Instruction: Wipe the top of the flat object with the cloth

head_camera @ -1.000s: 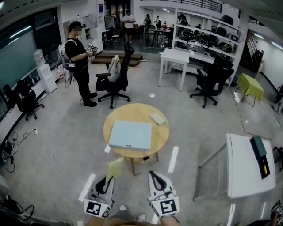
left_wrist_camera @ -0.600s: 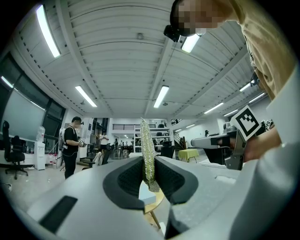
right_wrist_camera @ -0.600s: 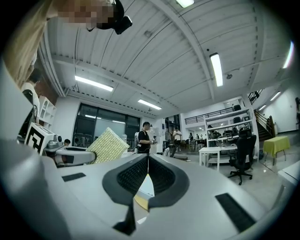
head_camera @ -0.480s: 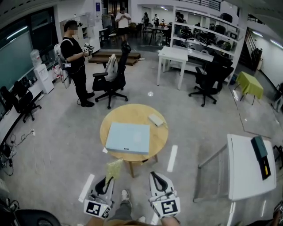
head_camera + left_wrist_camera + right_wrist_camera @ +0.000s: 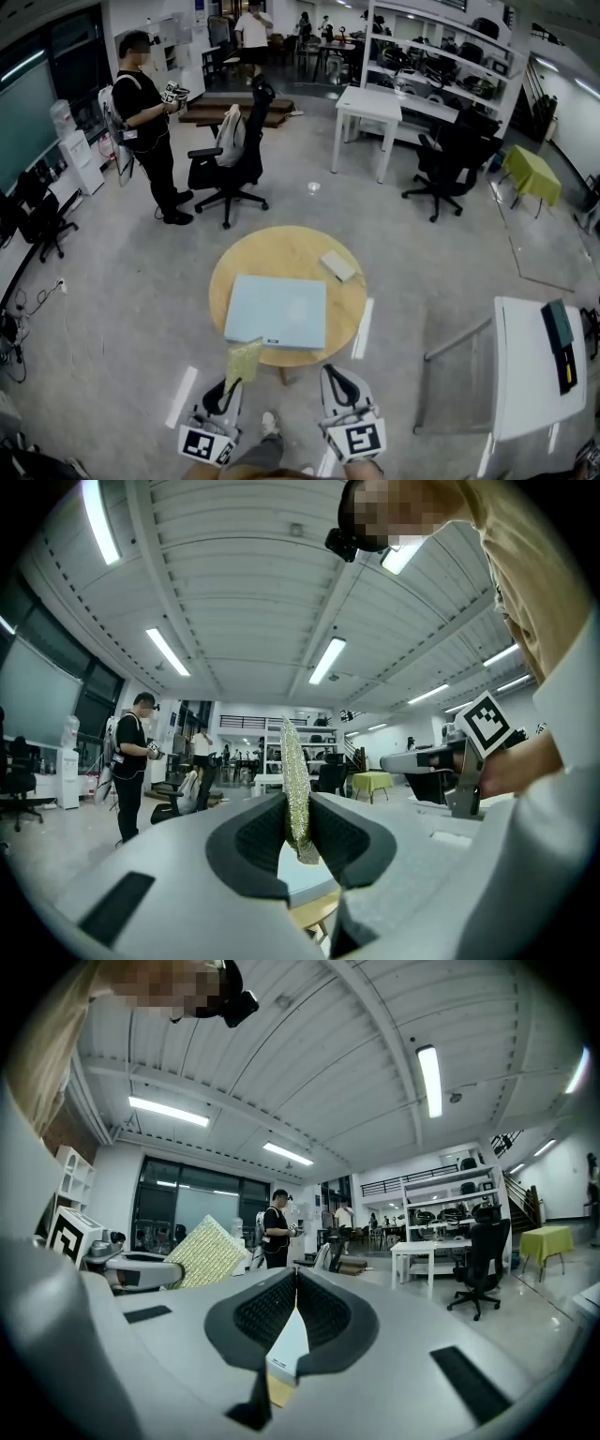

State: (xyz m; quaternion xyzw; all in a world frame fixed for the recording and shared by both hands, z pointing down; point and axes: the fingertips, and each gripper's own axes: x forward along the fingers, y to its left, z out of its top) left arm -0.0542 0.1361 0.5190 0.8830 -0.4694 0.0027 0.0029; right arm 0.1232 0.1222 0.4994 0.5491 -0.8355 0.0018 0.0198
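A light blue flat object [image 5: 277, 311] lies on a round wooden table [image 5: 291, 246] just ahead of me. My left gripper [image 5: 231, 384] hangs low at the table's near edge. It is shut on a yellow-green cloth [image 5: 244, 360] that sticks up from its jaws; in the left gripper view the cloth [image 5: 295, 794] stands pinched between the pads. My right gripper [image 5: 331, 375] is beside it, shut with nothing held. In the right gripper view the flat object's pale edge [image 5: 286, 1349] shows behind the jaws and the cloth [image 5: 208, 1252] at the left.
A small pale block [image 5: 338, 265] lies on the table's far right. A person [image 5: 141, 117] stands at the back left next to an office chair [image 5: 230, 159]. A white table [image 5: 534, 375] is at my right. White tape strips [image 5: 362, 328] mark the floor.
I have come closer to the round table; it and the flat object now lie lower and nearer in the head view. Both grippers keep their pose, the left still holding the cloth.
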